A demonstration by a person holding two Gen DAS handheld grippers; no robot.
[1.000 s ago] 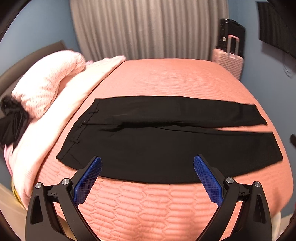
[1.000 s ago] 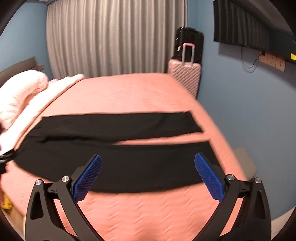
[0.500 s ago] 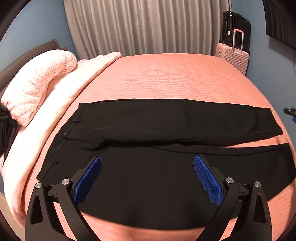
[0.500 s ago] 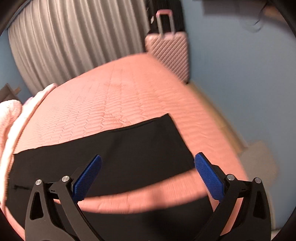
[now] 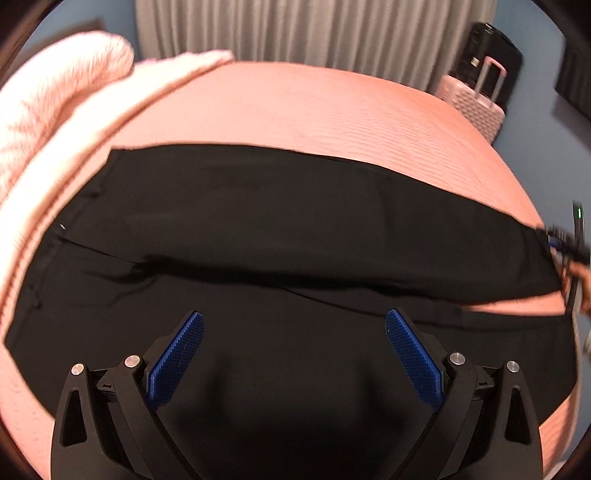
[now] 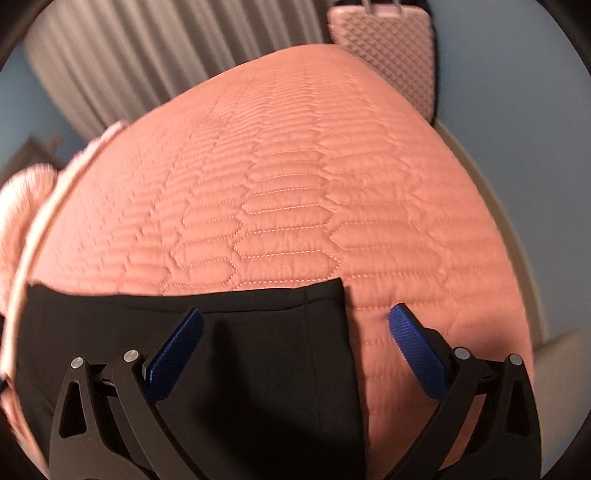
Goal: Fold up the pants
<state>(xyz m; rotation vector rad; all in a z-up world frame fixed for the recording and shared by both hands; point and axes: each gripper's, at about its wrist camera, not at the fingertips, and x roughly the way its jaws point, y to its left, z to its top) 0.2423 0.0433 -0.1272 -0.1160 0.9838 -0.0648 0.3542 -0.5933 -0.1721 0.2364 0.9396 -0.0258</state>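
Black pants (image 5: 280, 236) lie flat across the salmon quilted bed (image 5: 314, 110), waist at the left, two legs running right. My left gripper (image 5: 293, 325) is open, low over the near leg close to the crotch. My right gripper (image 6: 295, 321) is open, low over the hem end of the far leg (image 6: 258, 350); its left finger is above the cloth, its right finger above bare quilt. The right gripper also shows at the far right edge of the left wrist view (image 5: 569, 251), by the far leg's hem.
A pink fluffy blanket and pillow (image 5: 55, 99) lie along the bed's left side. A pink suitcase (image 5: 476, 99) stands by the grey curtain (image 5: 295, 33) at the back right. The bed's right edge (image 6: 513, 236) drops to the floor.
Both grippers have moved forward and down toward the pants. The right one has swung to the far leg's hem. Both stay open.
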